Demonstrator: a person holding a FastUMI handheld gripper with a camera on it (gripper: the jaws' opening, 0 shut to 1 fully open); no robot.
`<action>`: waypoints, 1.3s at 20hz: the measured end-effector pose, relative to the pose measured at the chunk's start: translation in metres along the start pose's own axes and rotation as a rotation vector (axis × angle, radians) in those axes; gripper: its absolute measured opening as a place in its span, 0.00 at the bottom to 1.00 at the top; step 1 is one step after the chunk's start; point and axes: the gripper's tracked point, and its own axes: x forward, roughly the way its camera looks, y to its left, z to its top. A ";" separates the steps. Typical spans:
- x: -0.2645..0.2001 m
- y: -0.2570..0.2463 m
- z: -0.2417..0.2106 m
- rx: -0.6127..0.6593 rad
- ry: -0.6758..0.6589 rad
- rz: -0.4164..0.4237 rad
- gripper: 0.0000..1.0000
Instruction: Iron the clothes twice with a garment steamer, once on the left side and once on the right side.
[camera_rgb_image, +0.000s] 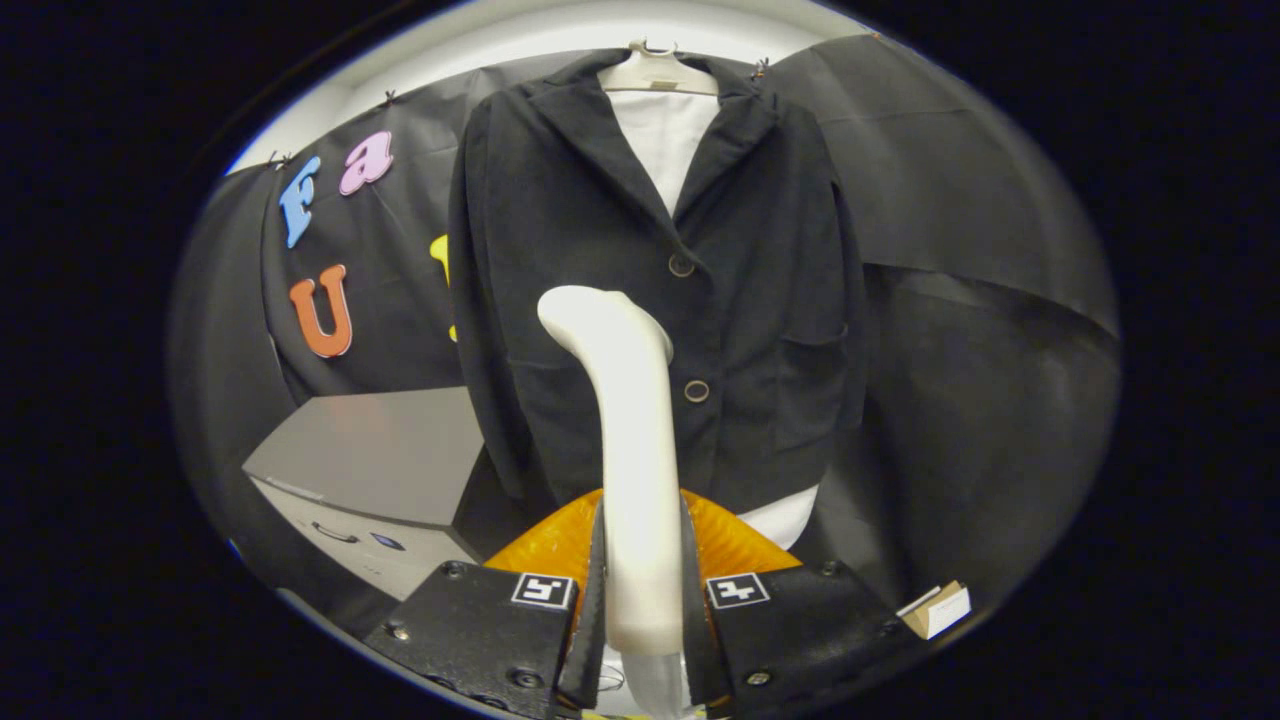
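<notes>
A black buttoned jacket (760, 300) hangs on a white hanger (658, 72) over a white garment, straight ahead of me. My gripper (642, 590) is shut on the white handle of the garment steamer (630, 420), which rises upright between the fingers. The steamer's bent head points at the jacket's front, just left of the two buttons and level with the gap between them. Whether the head touches the cloth I cannot tell.
A grey box-like cabinet (380, 460) stands low to the left of the jacket. An orange translucent part (545, 545) sits just behind the fingers. A small white and tan box (938, 608) lies low at the right.
</notes>
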 end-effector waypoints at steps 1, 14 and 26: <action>0.001 0.000 -0.005 -0.002 0.010 0.000 0.35; 0.025 -0.007 -0.079 -0.014 0.136 -0.015 0.36; 0.033 -0.010 -0.113 -0.001 0.214 -0.010 0.36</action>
